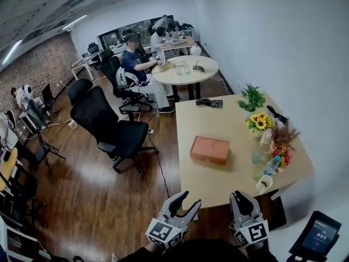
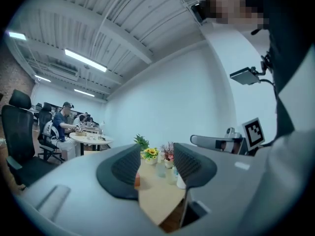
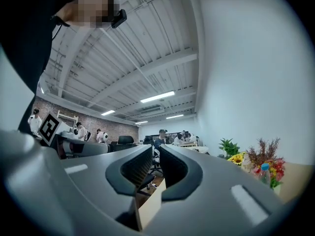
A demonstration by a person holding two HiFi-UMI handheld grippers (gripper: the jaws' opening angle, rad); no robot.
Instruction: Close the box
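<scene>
A black office chair (image 1: pixel 109 124) stands on the wood floor off the left edge of the table (image 1: pixel 218 184). Farther back, a person (image 1: pixel 136 64) sits at a round white table (image 1: pixel 185 70).

The left gripper (image 1: pixel 191 198) is held low, just short of the table's near edge and towards its near left corner. In the left gripper view its jaws stand apart with a clear gap. Nothing is between them, and only the tabletop and the flowers show through.

The box (image 1: pixel 210 149), orange-brown and flat, lies about midway between the near and far edges, in the left half of the table. Its lid looks down flat, with a round mark on top. It is well apart from both grippers.

The right gripper (image 1: pixel 240 195) hangs beside the left one at the near edge, towards the middle of it. In the right gripper view its jaws are drawn in to a thin slit and hold nothing.

A small dark flat item (image 1: pixel 210 102) lies at the far edge. Along the right edge stand a green potted plant (image 1: pixel 252 97), a pot of sunflowers (image 1: pixel 260 121), a dried bouquet (image 1: pixel 283 135), a bottle (image 1: pixel 271 165) and, nearest the near right corner, a white cup (image 1: pixel 264 184). Beyond that corner a dark tablet screen (image 1: pixel 319 236) is seen.
</scene>
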